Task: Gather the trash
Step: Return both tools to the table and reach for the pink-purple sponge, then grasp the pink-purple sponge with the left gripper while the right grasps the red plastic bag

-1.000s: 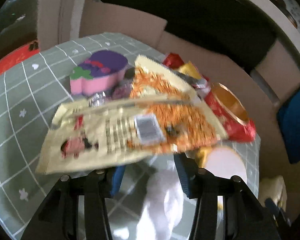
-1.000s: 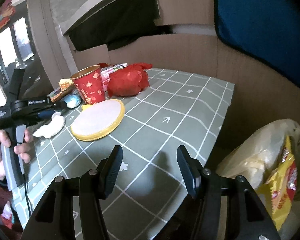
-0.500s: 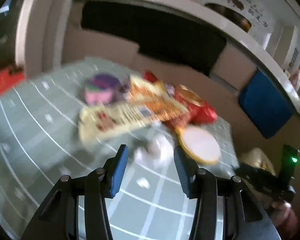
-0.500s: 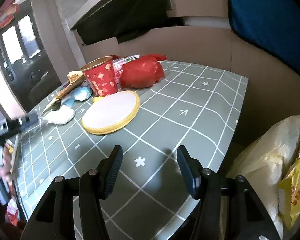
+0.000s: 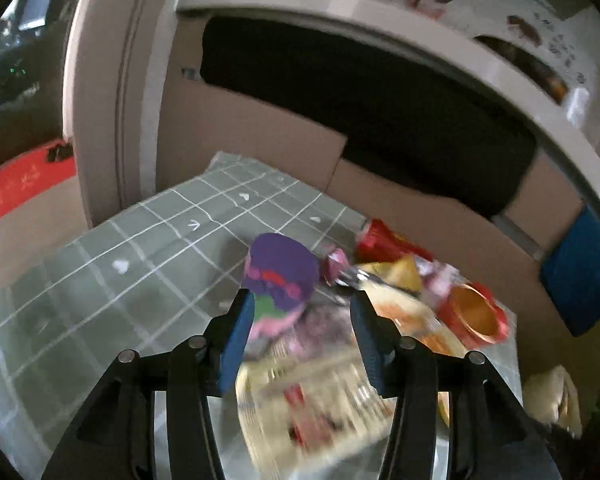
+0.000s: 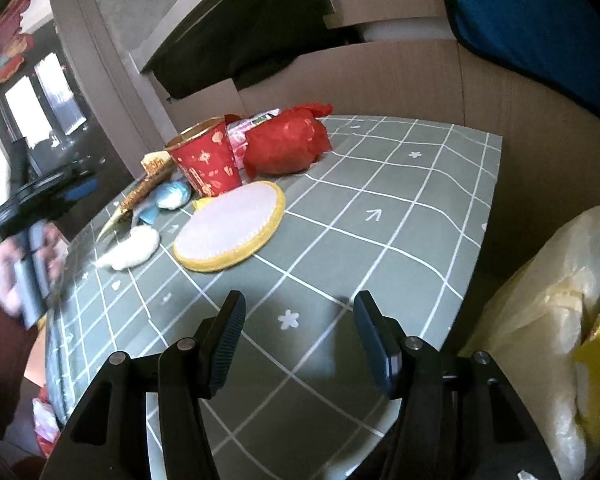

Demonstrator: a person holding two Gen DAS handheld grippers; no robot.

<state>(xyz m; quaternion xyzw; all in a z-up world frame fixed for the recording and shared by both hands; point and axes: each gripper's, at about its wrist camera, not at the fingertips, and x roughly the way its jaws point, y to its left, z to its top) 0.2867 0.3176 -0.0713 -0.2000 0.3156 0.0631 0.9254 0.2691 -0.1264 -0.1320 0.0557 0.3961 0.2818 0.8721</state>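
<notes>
The left hand-held gripper (image 5: 302, 320) stands open over the trash pile, nothing between its jaws. The right hand-held gripper (image 6: 298, 330) is open too, empty, hovering over bare surface (image 6: 400, 208) near the edge.

In the left view, a flat yellow wrapper (image 5: 320, 392) lies at 6 o'clock of the pile, running under the jaws. At 11 o'clock of it sits a purple-topped pink pack (image 5: 278, 280); at 2 o'clock a red paper cup (image 5: 474, 316) lies on its side. In the right view the cup (image 6: 206, 160) appears upright, so its true pose is unclear. There, a crumpled red bag (image 6: 288, 146) rests at 2 o'clock of the cup, a round yellow-rimmed lid (image 6: 230, 226) at 5 o'clock, and a white tissue wad (image 6: 134, 246) at 9 o'clock of the lid. A pale trash sack (image 6: 540, 320) hangs past the surface edge at 3 o'clock.

The wrapper looks light, thin and slick; it will likely flex and slide, so a pinch on a lifted edge or corner seems best. The cup is light and crushable: grip the rim wall gently. The tissue is soft and should compress in any grip.

Motion blur smears the wrapper's print and the small items behind it. The wrapper's near end is cut off by the fingers. The sack's mouth is out of frame.
</notes>
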